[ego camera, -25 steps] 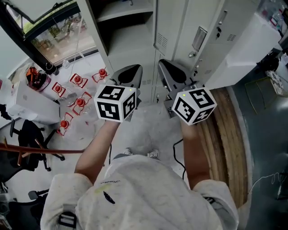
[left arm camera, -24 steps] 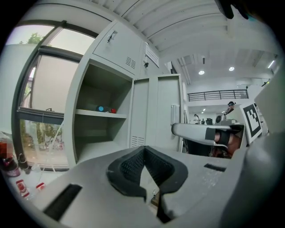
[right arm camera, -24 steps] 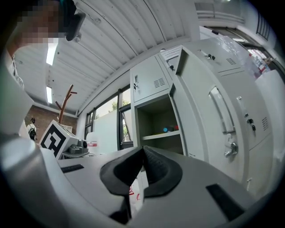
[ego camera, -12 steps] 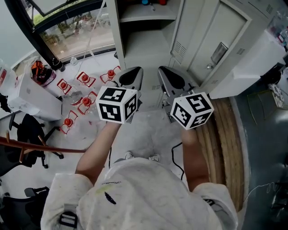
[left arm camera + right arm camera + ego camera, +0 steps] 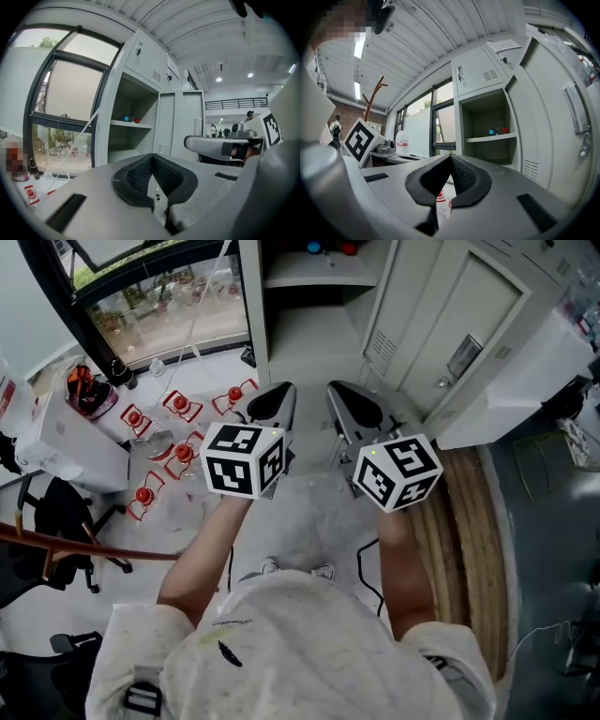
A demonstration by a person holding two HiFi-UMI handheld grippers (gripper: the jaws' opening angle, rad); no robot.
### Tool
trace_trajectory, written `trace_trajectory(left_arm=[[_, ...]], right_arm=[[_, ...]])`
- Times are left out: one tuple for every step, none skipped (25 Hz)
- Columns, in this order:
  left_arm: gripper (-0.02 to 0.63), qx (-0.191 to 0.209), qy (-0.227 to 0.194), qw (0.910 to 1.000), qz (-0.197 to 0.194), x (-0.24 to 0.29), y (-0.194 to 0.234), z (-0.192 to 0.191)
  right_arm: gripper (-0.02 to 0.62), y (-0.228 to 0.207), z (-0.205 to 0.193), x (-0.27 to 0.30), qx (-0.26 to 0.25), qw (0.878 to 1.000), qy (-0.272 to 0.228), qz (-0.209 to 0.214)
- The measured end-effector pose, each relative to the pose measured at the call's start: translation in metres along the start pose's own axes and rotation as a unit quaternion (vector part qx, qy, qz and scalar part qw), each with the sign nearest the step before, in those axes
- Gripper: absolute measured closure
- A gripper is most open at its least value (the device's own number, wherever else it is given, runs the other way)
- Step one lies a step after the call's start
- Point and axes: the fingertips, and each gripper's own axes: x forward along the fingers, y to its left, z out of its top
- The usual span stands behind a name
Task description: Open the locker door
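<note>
Jaws closed, empty on left gripper [image 5: 151, 159] and right gripper [image 5: 450, 158]; locker door [image 5: 436, 329] open, ahead-right, apart.

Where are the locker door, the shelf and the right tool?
locker door [image 5: 548, 117], right gripper view, flat panel left of its handle
shelf [image 5: 487, 138], right gripper view, front edge
right tool [image 5: 332, 390], head view, tips of its shut jaws

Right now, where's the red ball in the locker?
Right gripper view, right of centre: the red ball sits on the shelf, right of the blue ball.
</note>
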Motion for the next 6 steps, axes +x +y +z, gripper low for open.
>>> trace_trajectory(left_arm=[[0.6,0.0,0.0,1.0,0.0,-0.0012,0.0004,-0.0002],[0.6,0.0,0.0,1.0,0.0,-0.0023,0.001,-0.0011],[0.6,0.0,-0.001,1.0,-0.001,-0.0032,0.0017,-0.0023],[0.6,0.0,-0.001,1.0,-0.001,-0.004,0.0026,-0.0035],[0.6,0.0,-0.001,1.0,-0.002,-0.0047,0.0035,-0.0045],[0.6,0.0,-0.001,1.0,-0.003,-0.0054,0.0044,-0.0055]], right_arm=[[0.592,0.0015,0.0004,-0.0001,-0.001,1.0,-0.001,0.0],[0.592,0.0029,0.0,0.0,-0.002,1.0,-0.003,0.001],[0.592,0.0042,-0.0009,0.0001,-0.002,1.0,-0.004,0.001],[0.592,0.0053,-0.002,0.0005,-0.002,1.0,-0.005,0.001],[0.592,0.0063,-0.003,0.0009,-0.002,1.0,-0.006,0.001],[0.592,0.0073,-0.004,0.0014,-0.003,1.0,-0.006,0.001]])
